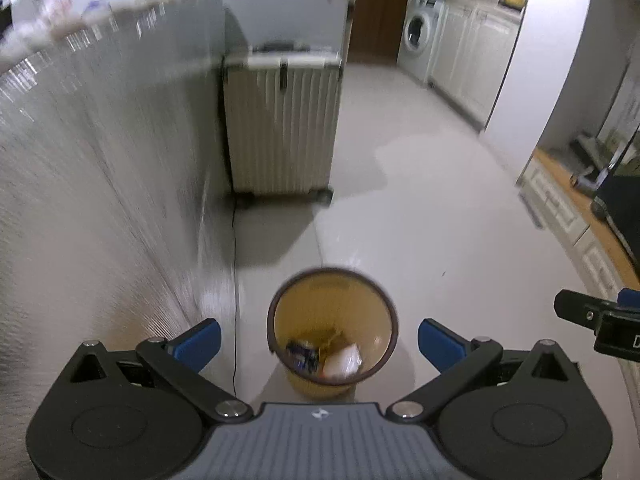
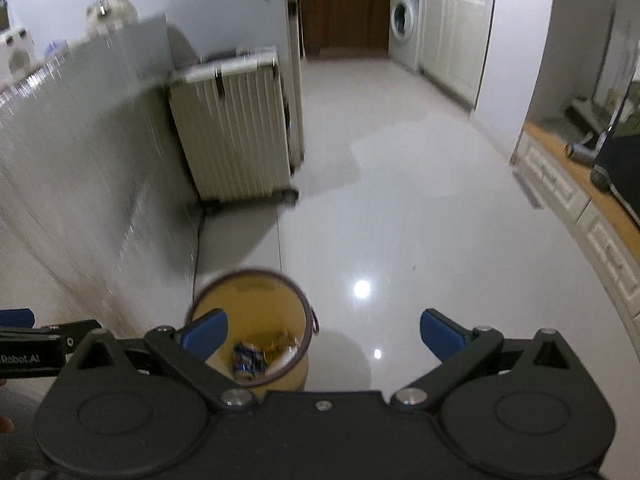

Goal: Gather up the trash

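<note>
Standing near bin (image 1: 332, 330) | suitcase (image 1: 282, 124) behind | washer (image 1: 420, 32) far

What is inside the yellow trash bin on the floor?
Inside the trash bin lie a blue can, white crumpled paper and yellowish scraps. Anything under them is covered.

Floor (image 2: 420, 220): glossy, smooth tile, with lamp glare ahead of the right hand-held gripper (image 2: 322, 334). Waste bin (image 1: 332, 320) between the left hand-held gripper's (image 1: 319, 340) blue fingers (image 1: 198, 342): translucent amber plastic. Suitcase (image 1: 282, 124) beyond it: ribbed hard shell, satin. Gripper bodies: matt black plastic, bright metal pivot screws.
</note>
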